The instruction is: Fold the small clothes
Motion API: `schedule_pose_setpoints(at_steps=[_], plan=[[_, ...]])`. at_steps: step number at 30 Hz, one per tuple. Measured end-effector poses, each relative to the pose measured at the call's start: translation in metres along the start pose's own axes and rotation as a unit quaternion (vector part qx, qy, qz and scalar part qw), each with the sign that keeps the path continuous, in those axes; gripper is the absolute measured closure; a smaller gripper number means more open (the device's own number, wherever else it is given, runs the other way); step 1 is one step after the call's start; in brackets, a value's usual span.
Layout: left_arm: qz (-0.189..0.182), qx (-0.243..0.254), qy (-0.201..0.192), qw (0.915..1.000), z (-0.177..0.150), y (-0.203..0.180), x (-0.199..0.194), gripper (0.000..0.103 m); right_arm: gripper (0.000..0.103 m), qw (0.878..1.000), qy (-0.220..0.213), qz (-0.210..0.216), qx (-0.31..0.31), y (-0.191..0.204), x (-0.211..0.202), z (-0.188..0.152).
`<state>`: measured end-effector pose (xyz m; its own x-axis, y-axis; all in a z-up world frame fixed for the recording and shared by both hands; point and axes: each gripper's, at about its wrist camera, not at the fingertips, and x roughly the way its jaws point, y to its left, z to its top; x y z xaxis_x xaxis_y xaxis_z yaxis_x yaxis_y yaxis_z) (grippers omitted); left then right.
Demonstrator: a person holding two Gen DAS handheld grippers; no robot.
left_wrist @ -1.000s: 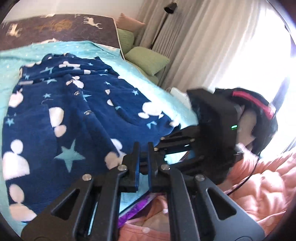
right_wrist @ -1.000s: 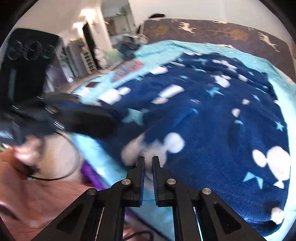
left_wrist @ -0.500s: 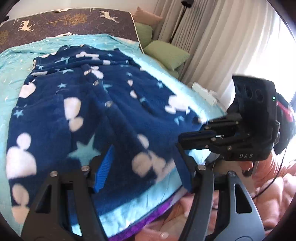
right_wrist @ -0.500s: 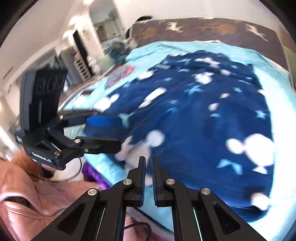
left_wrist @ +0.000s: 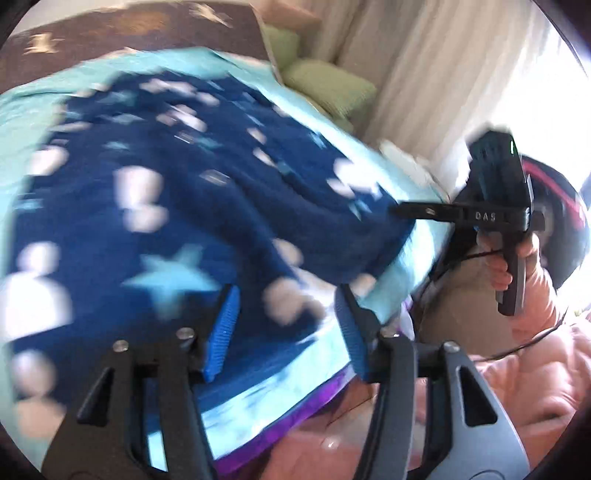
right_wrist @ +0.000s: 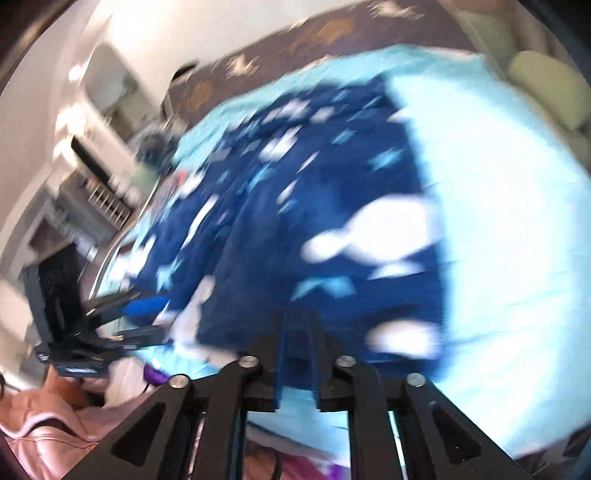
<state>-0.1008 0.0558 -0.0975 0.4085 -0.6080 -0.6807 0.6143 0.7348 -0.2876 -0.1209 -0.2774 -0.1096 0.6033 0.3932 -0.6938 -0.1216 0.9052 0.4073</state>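
Nearest in the left wrist view, the left gripper (left_wrist: pixel 288 314) has its blue-padded fingers (left_wrist: pixel 221 328) spread wide over the near hem of the navy fleece garment (left_wrist: pixel 192 206), with nothing between them. In the right wrist view, the right gripper (right_wrist: pixel 297 350) has its fingers (right_wrist: pixel 282 354) drawn nearly together at the garment's near edge; blur hides whether cloth is caught between them. Seen from the left, the right gripper (left_wrist: pixel 410 212) reaches in at the garment's right edge, and its body carries the white letters "DAS". The garment, patterned with white shapes and pale blue stars, lies spread across the turquoise bedsheet (left_wrist: pixel 44 99) on the bed. Past it stand a dark headboard (left_wrist: pixel 122 22) with pale animal figures, green pillows (left_wrist: pixel 332 86) and cream curtains (left_wrist: pixel 424 66). Both views are motion-blurred.
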Motion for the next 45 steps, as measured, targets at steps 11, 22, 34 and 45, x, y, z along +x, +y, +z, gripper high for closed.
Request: schedule_pose_setpoints(at_steps=[11, 22, 34, 45], plan=[[0.165, -0.214, -0.049, 0.9615, -0.062, 0.110, -0.079, 0.018, 0.057, 0.987, 0.008, 0.035, 0.159, -0.074, -0.004, -0.015], [0.114, -0.230, -0.026, 0.9661, -0.071, 0.107, -0.054, 0.025, 0.050, 0.984, 0.013, 0.069, 0.164, -0.068, 0.011, -0.014], [0.072, -0.236, -0.020, 0.9688, -0.048, 0.098, -0.062, 0.089, 0.090, 0.986, 0.006, 0.093, 0.137, -0.047, 0.018, 0.000], [0.042, -0.172, -0.116, 0.9773, 0.025, 0.089, -0.101, 0.089, 0.091, 0.971, -0.064, 0.191, 0.129, -0.036, -0.013, 0.064]])
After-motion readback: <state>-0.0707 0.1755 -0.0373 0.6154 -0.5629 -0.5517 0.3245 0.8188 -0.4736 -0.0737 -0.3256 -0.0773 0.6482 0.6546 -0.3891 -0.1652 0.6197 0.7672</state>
